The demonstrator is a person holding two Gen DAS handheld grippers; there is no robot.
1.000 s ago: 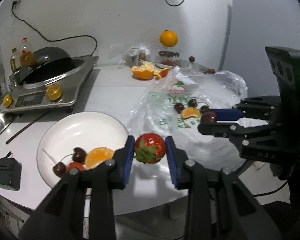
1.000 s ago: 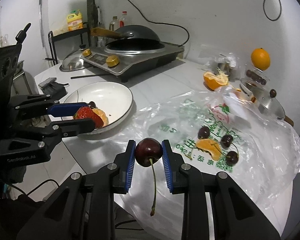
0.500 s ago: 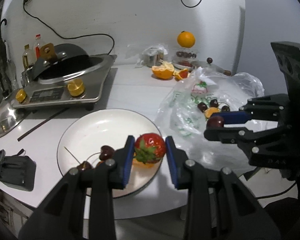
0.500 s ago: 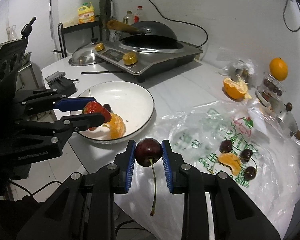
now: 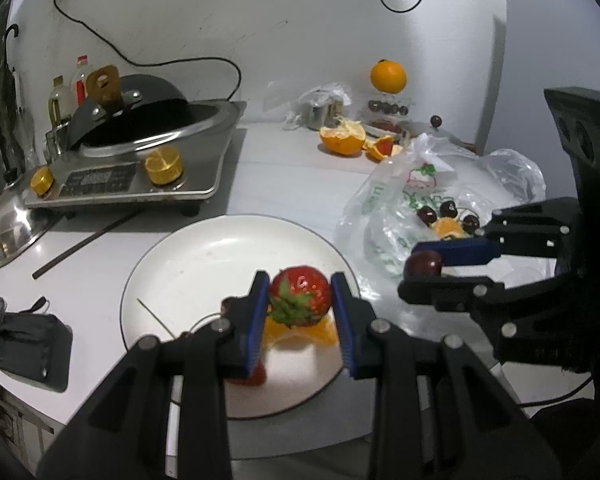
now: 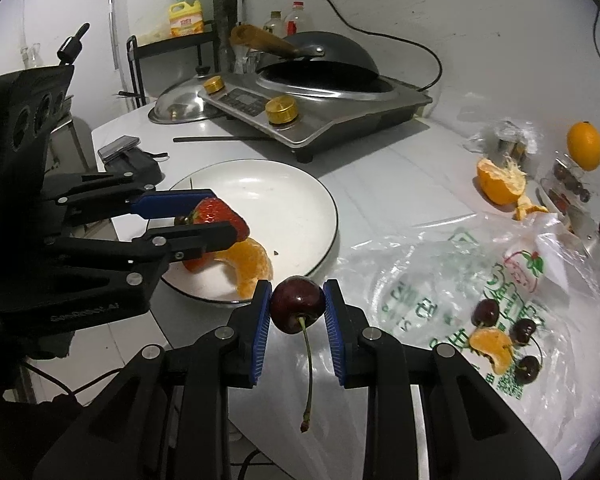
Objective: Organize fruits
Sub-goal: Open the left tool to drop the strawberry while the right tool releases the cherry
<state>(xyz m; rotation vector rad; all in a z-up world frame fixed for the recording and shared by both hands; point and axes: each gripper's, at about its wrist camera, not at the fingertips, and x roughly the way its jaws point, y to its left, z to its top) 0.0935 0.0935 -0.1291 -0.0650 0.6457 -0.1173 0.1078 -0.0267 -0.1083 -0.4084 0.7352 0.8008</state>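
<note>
My left gripper (image 5: 300, 300) is shut on a red strawberry (image 5: 300, 294), held just above the near part of the white plate (image 5: 204, 256). Under it lie an orange segment (image 6: 250, 264) and another red fruit (image 5: 254, 376); a dark cherry (image 5: 229, 303) peeks out behind the left finger. My right gripper (image 6: 298, 306) is shut on a dark cherry (image 6: 298, 303) whose stem (image 6: 309, 368) hangs down, beside the plate's (image 6: 292, 184) right rim. More cherries (image 6: 486, 312) and an orange segment (image 6: 490, 346) lie on the clear plastic bag (image 6: 440, 264).
An induction cooker with a black wok (image 5: 148, 152) stands behind the plate, a steel lid (image 5: 8, 228) to its left. A black pouch with a phone (image 5: 24, 340) lies at the table's near-left edge. A peeled orange half (image 5: 342, 138) and a whole orange (image 5: 388, 76) sit at the back.
Both grippers have moved left, toward the plate. The strawberry, earlier over the plate's right edge, now hangs over the fruit on the plate. The cherry has come up beside the plate's rim.
</note>
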